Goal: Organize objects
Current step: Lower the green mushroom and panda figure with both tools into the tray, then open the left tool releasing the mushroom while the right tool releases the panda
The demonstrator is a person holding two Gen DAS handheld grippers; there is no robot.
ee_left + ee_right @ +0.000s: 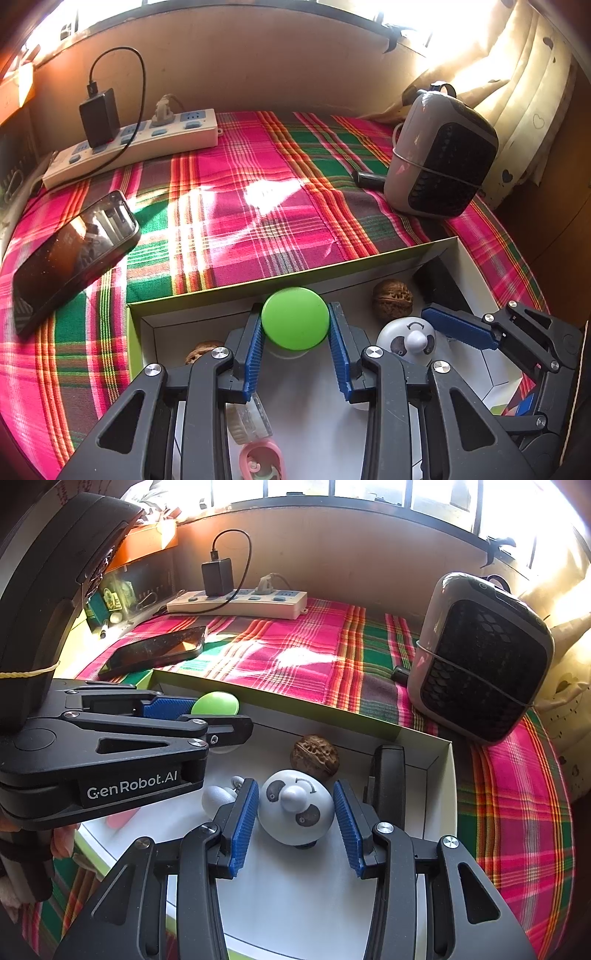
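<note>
Your left gripper [295,345] has its jaws clamped on the green-lidded jar [295,318] above the white box [207,295] on the plaid cloth [258,192]. Your right gripper [295,821] has its jaws spread, flanking the panda toy [295,806] inside the box without clearly touching it. Two walnuts show: one [392,299] beside the panda, one [201,350] by the left wall.

A barred window [369,494] runs along the top of the frame, and hard sunlight pours through it. Below it stands a plain beige wall [258,62]. A cream curtain [524,96] printed with small hearts hangs at the upper right. The table is covered by a pink, green and orange plaid cloth [236,206], with bright sun patches across its middle.
</note>
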